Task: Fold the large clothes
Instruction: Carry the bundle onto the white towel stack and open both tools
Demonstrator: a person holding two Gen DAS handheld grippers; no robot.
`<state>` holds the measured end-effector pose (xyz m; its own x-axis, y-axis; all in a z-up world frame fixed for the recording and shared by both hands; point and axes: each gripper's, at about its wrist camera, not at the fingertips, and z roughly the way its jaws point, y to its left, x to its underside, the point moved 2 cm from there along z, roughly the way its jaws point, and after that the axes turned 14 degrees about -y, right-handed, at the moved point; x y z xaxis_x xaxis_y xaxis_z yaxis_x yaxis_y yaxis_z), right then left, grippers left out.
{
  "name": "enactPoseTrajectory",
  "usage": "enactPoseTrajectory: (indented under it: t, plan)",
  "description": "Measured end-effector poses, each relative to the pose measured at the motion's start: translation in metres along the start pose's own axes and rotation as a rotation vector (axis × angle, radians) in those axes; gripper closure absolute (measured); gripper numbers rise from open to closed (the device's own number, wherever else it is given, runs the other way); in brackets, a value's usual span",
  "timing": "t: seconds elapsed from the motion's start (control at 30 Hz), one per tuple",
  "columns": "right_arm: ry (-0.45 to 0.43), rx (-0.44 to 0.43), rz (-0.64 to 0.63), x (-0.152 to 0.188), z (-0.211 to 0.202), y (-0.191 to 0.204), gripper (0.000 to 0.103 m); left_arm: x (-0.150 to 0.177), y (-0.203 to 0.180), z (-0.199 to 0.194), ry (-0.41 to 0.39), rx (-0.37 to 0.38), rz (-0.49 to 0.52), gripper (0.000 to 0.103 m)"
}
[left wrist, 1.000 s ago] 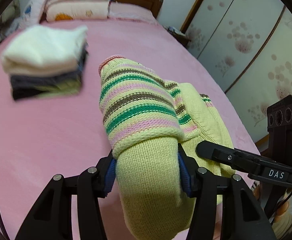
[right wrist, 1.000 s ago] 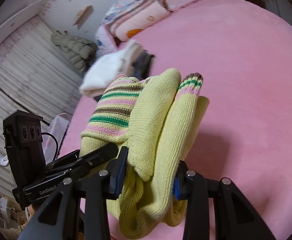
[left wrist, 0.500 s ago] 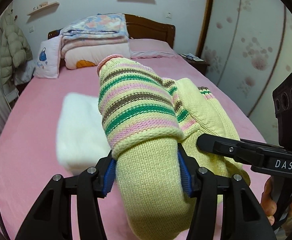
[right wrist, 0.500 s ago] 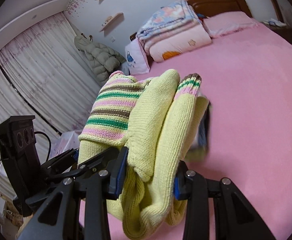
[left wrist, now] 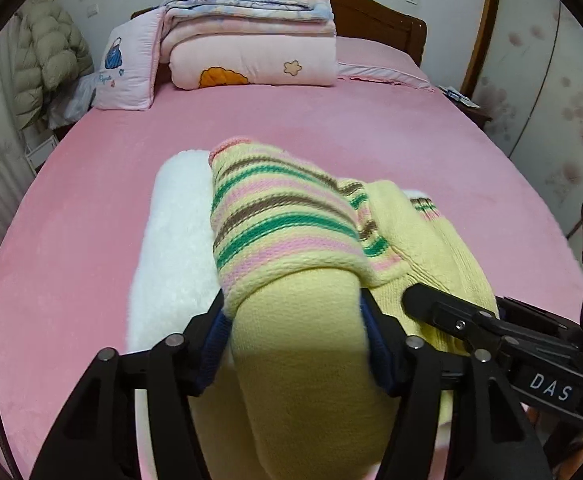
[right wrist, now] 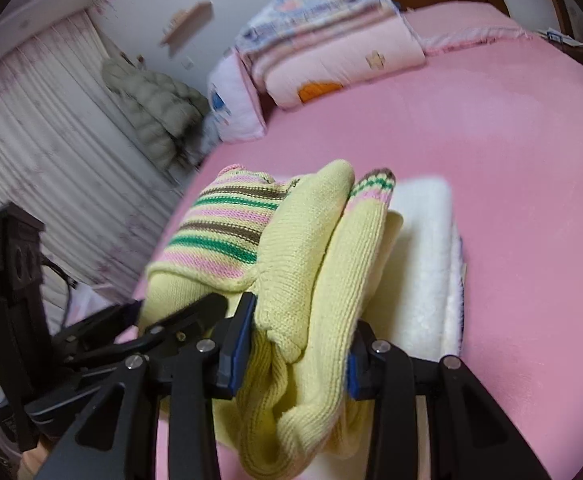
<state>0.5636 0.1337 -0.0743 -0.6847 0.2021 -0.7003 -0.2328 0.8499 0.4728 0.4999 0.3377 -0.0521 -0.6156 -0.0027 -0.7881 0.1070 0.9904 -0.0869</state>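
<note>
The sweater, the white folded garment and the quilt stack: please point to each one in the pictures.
sweater (left wrist: 283, 232): left wrist view, on its striped part.
white garment (right wrist: 423, 256): right wrist view, on its top face beside the sweater.
quilt stack (left wrist: 251, 60): left wrist view, on the pink bottom quilt.

The sweater (left wrist: 291, 240) is chunky ribbed knit, matt. The white stack (left wrist: 171, 248) looks fluffy fleece. The sheet (left wrist: 331, 120) is soft, velvety cloth. The headboard (left wrist: 375, 20) is glossy wood.
</note>
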Motion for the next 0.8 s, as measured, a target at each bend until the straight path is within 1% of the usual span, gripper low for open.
enactPoseTrajectory:
  t: [0.07, 0.1, 0.13, 0.2, 0.27, 0.33, 0.37, 0.4, 0.47, 0.57, 0.67, 0.8]
  plan:
    - [-0.002, -0.006, 0.017, 0.004, 0.004, -0.008, 0.064, 0.005, 0.004, 0.006, -0.028, 0.001, -0.019, 0.034]
    - [-0.005, -0.004, 0.019, 0.005, 0.004, -0.011, 0.06, 0.006, 0.004, 0.006, -0.046, 0.002, -0.023, 0.034]
    - [-0.009, 0.004, 0.017, 0.006, 0.003, -0.013, 0.053, 0.007, 0.004, 0.004, -0.053, 0.001, -0.022, 0.033]
    - [-0.001, 0.014, 0.002, 0.006, -0.002, -0.015, 0.047, 0.009, 0.0, 0.002, -0.055, 0.0, -0.014, 0.031]
    - [0.012, 0.027, -0.026, 0.003, -0.007, -0.013, 0.045, 0.007, -0.002, 0.0, -0.04, -0.004, -0.012, 0.029]
    - [0.029, 0.042, -0.045, 0.0, -0.016, -0.009, 0.045, 0.004, -0.005, -0.006, -0.022, -0.044, -0.015, 0.021]
    - [0.036, 0.05, -0.05, -0.002, -0.021, -0.007, 0.045, 0.002, -0.006, -0.012, -0.021, -0.069, -0.015, 0.012]
    - [0.045, 0.054, -0.051, -0.004, -0.028, -0.005, 0.045, 0.001, -0.007, -0.02, -0.028, -0.108, -0.014, 0.007]
    - [0.059, 0.046, -0.052, -0.006, -0.042, -0.001, 0.045, -0.002, -0.009, -0.034, -0.039, -0.129, -0.013, 0.007]
    - [0.071, 0.038, -0.044, -0.006, -0.072, 0.006, 0.045, -0.005, -0.014, -0.061, -0.035, -0.131, -0.033, 0.007]
    - [0.07, 0.03, -0.033, -0.004, -0.108, 0.012, 0.045, -0.007, -0.025, -0.099, -0.037, -0.13, -0.049, 0.007]
    - [0.074, 0.038, -0.043, 0.001, -0.169, 0.024, 0.045, -0.004, -0.051, -0.162, -0.051, -0.154, -0.027, 0.007]
